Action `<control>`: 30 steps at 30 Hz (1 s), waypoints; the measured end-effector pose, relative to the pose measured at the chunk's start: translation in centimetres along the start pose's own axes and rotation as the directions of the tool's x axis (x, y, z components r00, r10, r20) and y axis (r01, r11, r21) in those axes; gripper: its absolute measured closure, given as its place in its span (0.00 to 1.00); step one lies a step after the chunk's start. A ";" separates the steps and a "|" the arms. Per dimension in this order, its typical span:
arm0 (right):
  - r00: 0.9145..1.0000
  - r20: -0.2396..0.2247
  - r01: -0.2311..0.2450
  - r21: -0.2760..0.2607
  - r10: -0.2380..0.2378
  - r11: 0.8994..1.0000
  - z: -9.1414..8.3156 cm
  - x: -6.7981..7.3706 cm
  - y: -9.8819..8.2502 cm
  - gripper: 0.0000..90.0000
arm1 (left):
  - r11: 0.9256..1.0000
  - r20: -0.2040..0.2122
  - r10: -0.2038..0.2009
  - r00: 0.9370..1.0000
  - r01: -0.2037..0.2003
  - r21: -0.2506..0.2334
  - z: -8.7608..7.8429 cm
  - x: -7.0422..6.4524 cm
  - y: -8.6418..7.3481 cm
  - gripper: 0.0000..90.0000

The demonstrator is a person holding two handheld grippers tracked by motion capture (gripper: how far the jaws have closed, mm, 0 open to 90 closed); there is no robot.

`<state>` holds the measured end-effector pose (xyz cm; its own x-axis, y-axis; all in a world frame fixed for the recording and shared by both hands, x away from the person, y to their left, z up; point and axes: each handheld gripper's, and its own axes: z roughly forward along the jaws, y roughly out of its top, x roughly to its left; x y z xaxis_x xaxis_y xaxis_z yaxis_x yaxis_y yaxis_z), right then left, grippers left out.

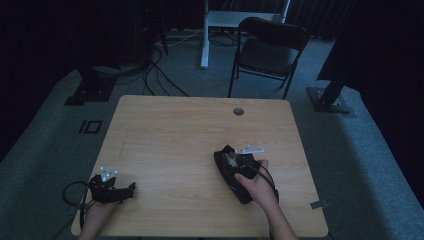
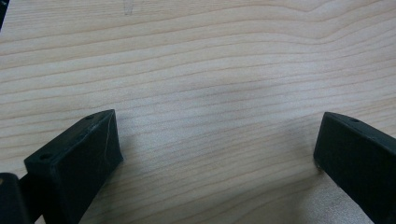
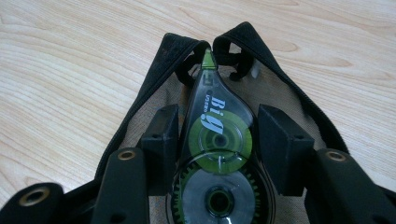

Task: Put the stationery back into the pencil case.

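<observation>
A: Right gripper view first: what is the right gripper (image 3: 218, 140) carrying?

B: A correction tape roller (image 3: 217, 154), clear plastic with green wheels inside. The jaws stand about half closed, one pad on each flat side of its round body, its green tip pointing away from the hand. Whether the pads press hard I cannot tell, but they look snug against it.

A: And where is it on the table (image 1: 175, 130)?

B: In the high view the right gripper (image 1: 235, 167) sits right of centre, toward the near edge. The roller hangs over a black pouch (image 3: 154, 74) lying open under it, the zip edges spreading out either side.

A: How will the roller handle?

B: Light and stiff, I judge, with a smooth, slippery shell. The wide middle is the best place to hold; nearer the tip it tapers and could squirt out. The pouch is soft fabric and will sag if pushed.

A: The other hand?

B: The left gripper (image 1: 111, 190) rests at the near left corner, jaws wide apart, bare wood between them.
</observation>
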<state>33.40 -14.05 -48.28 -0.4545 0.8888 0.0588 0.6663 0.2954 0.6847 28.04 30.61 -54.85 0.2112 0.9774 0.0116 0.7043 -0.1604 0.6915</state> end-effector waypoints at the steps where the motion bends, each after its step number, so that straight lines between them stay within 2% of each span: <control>1: 1.000 0.005 0.004 0.001 -0.004 1.000 0.1 0.1 0.0 0.55 | 1.000 0.000 0.000 1.000 0.000 0.000 0.0 0.0 0.0 0.01; 3: 1.000 0.011 0.020 0.011 -0.020 1.000 0.4 0.2 0.0 0.55 | 1.000 0.000 0.000 1.000 0.000 0.000 0.0 0.0 0.0 0.01; 9: 1.000 -0.001 0.013 0.042 -0.013 0.999 0.9 0.2 0.1 0.55 | 1.000 0.000 0.000 1.000 0.000 0.000 0.0 0.0 0.0 0.01; 17: 0.999 0.028 0.023 0.094 -0.026 0.995 1.6 0.3 0.4 0.55 | 1.000 0.000 0.000 1.000 0.000 0.000 0.0 0.0 0.0 0.01; 19: 0.999 0.034 0.021 0.109 -0.025 0.994 1.8 0.4 0.5 0.55 | 1.000 0.000 0.000 1.000 0.000 0.000 0.0 0.0 0.0 0.01; 23: 0.997 0.050 0.045 0.138 -0.052 0.989 2.3 0.5 0.8 0.55 | 1.000 0.000 0.000 1.000 0.000 0.000 0.0 0.0 0.0 0.01; 30: 0.995 0.078 0.046 0.194 -0.062 0.980 3.2 0.2 1.1 0.56 | 1.000 0.000 0.000 1.000 0.000 0.000 0.0 0.0 0.0 0.01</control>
<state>35.96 -12.43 -49.85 -0.4476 0.8933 -0.0403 0.7466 0.3981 0.5331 28.04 30.60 -54.85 0.2109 0.9774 0.0115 0.7042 -0.1601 0.6917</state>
